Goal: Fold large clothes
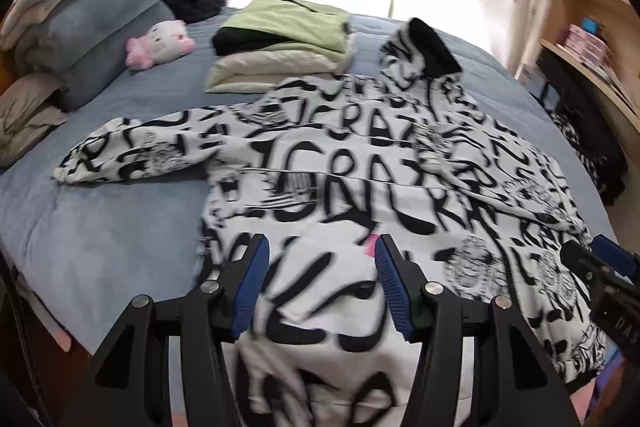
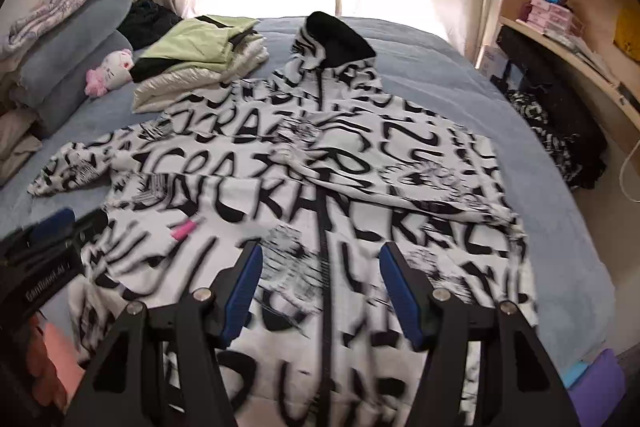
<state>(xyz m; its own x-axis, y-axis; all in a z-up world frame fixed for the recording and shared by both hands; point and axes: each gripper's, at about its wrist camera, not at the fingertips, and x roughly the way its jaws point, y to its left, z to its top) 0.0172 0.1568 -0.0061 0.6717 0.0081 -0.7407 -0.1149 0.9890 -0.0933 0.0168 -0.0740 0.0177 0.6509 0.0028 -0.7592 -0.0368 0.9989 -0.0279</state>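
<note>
A large white jacket (image 1: 360, 187) printed with black lettering lies spread front-up on the blue bed (image 1: 100, 227). Its black-lined hood (image 2: 340, 39) is at the far end and the zip (image 2: 326, 267) runs towards me. One sleeve (image 1: 132, 155) stretches out to the left; the other lies folded diagonally across the chest. A small pink tag (image 2: 184, 229) shows on the front. My left gripper (image 1: 320, 243) hovers open over the near left part of the hem, nothing pinched. My right gripper (image 2: 320, 249) stands open over the zip near the hem. Each gripper also shows at the other view's edge.
A stack of folded clothes (image 1: 280, 43), green, black and cream, sits beyond the jacket's left shoulder. A pink and white plush toy (image 1: 160, 41) and piled pillows (image 1: 100, 7) lie far left. Dark clothing (image 2: 560, 131) hangs off the bed's right side below wooden shelves (image 2: 560, 27).
</note>
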